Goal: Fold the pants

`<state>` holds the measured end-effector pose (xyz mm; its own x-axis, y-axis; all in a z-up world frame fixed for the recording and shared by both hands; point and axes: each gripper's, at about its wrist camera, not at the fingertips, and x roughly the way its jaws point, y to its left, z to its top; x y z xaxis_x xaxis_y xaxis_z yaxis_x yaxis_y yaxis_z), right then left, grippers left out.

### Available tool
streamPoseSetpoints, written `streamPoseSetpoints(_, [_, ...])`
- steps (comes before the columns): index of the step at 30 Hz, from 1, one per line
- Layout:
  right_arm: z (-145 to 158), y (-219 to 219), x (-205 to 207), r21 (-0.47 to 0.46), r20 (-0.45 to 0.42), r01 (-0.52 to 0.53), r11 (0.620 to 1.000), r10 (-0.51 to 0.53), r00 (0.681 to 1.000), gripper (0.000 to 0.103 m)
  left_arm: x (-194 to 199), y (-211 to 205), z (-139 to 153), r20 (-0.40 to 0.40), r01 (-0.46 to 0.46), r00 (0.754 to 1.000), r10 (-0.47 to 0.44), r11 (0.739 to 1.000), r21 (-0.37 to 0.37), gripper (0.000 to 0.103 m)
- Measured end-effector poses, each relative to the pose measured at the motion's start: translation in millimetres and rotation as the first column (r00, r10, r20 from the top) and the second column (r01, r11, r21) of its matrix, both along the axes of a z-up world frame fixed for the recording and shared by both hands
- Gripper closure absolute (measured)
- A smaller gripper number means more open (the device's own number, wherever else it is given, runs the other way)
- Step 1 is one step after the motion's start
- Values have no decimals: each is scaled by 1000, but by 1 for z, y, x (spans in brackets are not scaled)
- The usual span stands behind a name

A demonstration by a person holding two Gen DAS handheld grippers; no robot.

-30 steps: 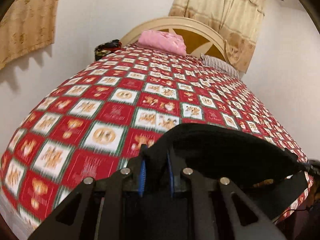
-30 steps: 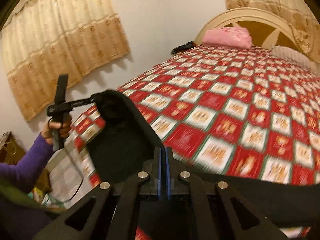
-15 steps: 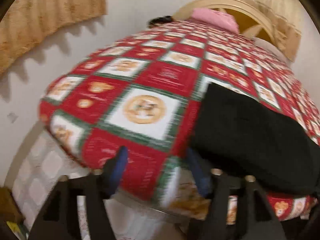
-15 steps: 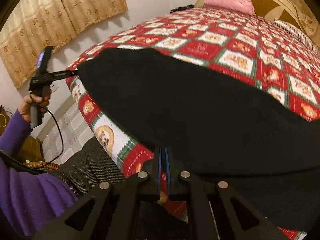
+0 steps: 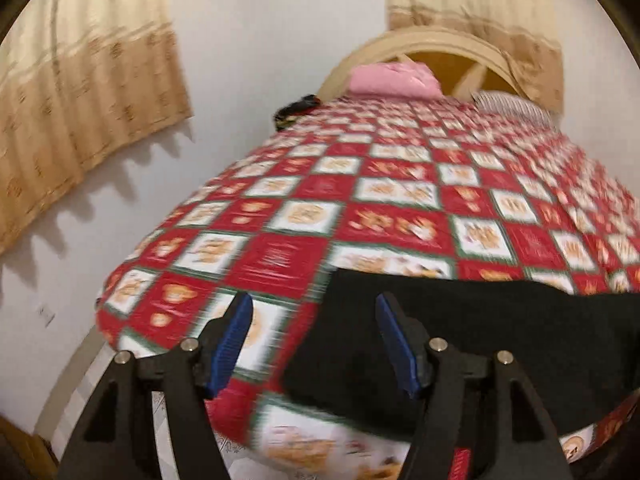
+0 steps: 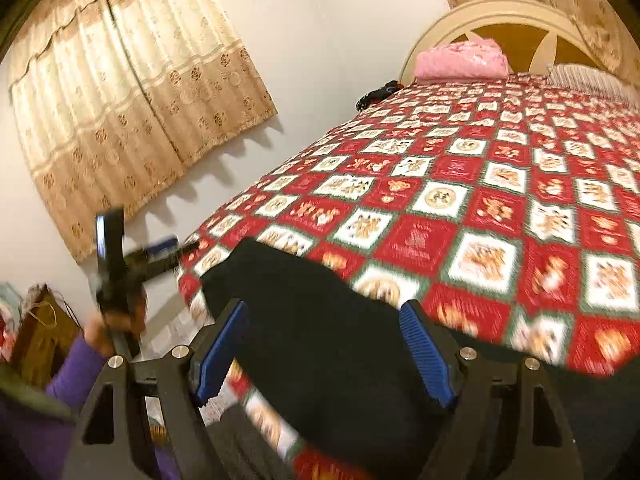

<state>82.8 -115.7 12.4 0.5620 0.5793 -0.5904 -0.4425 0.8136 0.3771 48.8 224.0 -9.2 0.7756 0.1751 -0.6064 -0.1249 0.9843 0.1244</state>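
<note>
The black pants (image 5: 460, 340) lie spread on the near corner of the bed and hang over its edge; they also show in the right wrist view (image 6: 320, 332). My left gripper (image 5: 314, 340) is open and empty, its blue pads astride the pants' left edge, just off the bed's corner. My right gripper (image 6: 324, 352) is open and empty, with the pants between and beyond its pads. The left gripper (image 6: 160, 252) also shows in the right wrist view, held in a hand at the bed's left corner.
The bed (image 5: 400, 200) has a red, white and green checked cover. A pink folded cloth (image 5: 396, 80) and a striped pillow (image 5: 508, 104) lie by the cream headboard (image 6: 500, 16). A dark item (image 5: 296, 110) sits at the far left edge. Curtains hang on the wall.
Both grippers have let go of the pants, first the left and then the right, and drawn back from the bed. The pants have dropped from being held up to lying on the cover.
</note>
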Motion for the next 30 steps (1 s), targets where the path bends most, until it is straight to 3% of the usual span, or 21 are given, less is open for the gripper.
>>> streamPoseSetpoints(3, [-26,12,39,19,-101,-19,1000,21,995,23,7,-21,-29,-69,31,997,-30,999,9,36])
streamPoseSetpoints(7, [-60,36,63,11,-184,-83,996,84,979,24,6,-26,-58,-154,-7,988,10,1000,21,35])
streamPoseSetpoints(9, [-74,52,65,-25,-223,-124,992,115,968,24,-5,-22,-58,-103,-42,994,41,999,-8,32])
streamPoseSetpoints(13, [-82,71,52,-104,-231,-191,976,163,959,23,-2,-28,-59,-101,-46,994,47,999,9,31])
streamPoseSetpoints(17, [-77,70,44,-30,-279,-287,957,268,922,23,1,-27,-57,-115,-47,992,44,999,-19,30])
streamPoseSetpoints(20, [-81,70,55,18,-309,-294,956,285,907,23,1,-30,-59,-122,-47,992,44,999,-21,29])
streamPoseSetpoints(25, [-95,91,83,176,-365,-304,936,349,863,23,4,-29,-59,-134,-59,990,53,997,-40,28])
streamPoseSetpoints(30, [-95,114,95,142,-351,-289,947,321,879,22,5,-29,-59,-136,-57,989,51,998,-40,28])
